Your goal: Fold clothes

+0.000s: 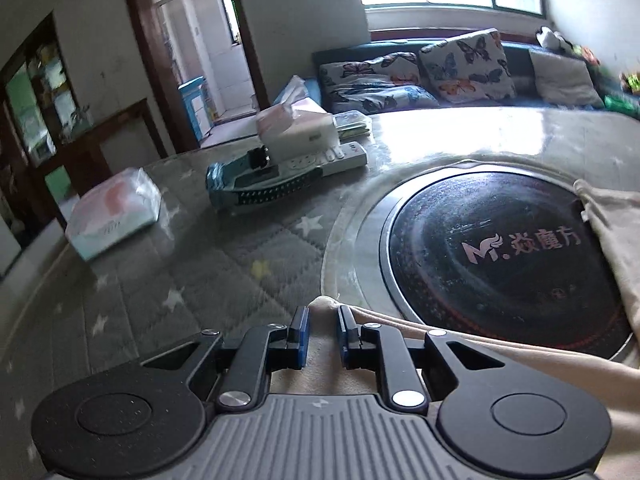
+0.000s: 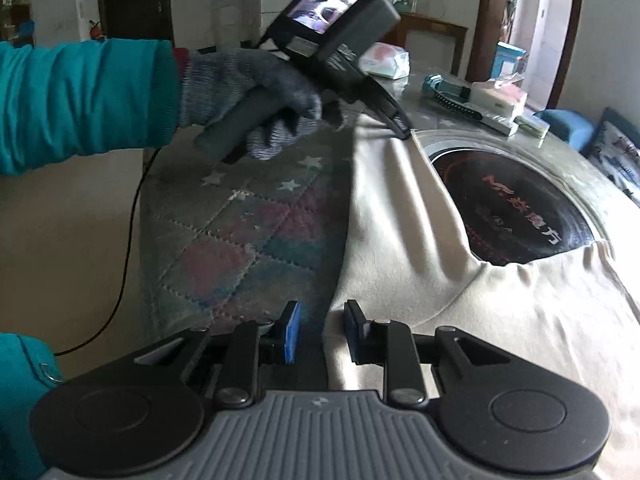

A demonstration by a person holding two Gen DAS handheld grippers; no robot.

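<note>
A cream garment point(image 2: 420, 240) lies spread on the round table, partly over the black round cooktop point(image 2: 516, 208). In the left wrist view my left gripper point(image 1: 323, 322) is shut on a corner of the cream garment point(image 1: 320, 304), with the cloth bunched between its blue pads. That gripper also shows in the right wrist view point(image 2: 400, 132), held by a gloved hand at the garment's far edge. My right gripper point(image 2: 322, 330) is open, its jaws either side of the garment's near left edge, just above it.
The table has a grey quilted star cover point(image 1: 192, 264). At its far side lie a tissue pack point(image 1: 116, 212), a blue-white device point(image 1: 264, 184), a power strip point(image 1: 332, 158) and a tissue box point(image 1: 296, 126). A sofa with butterfly cushions point(image 1: 460, 68) stands beyond.
</note>
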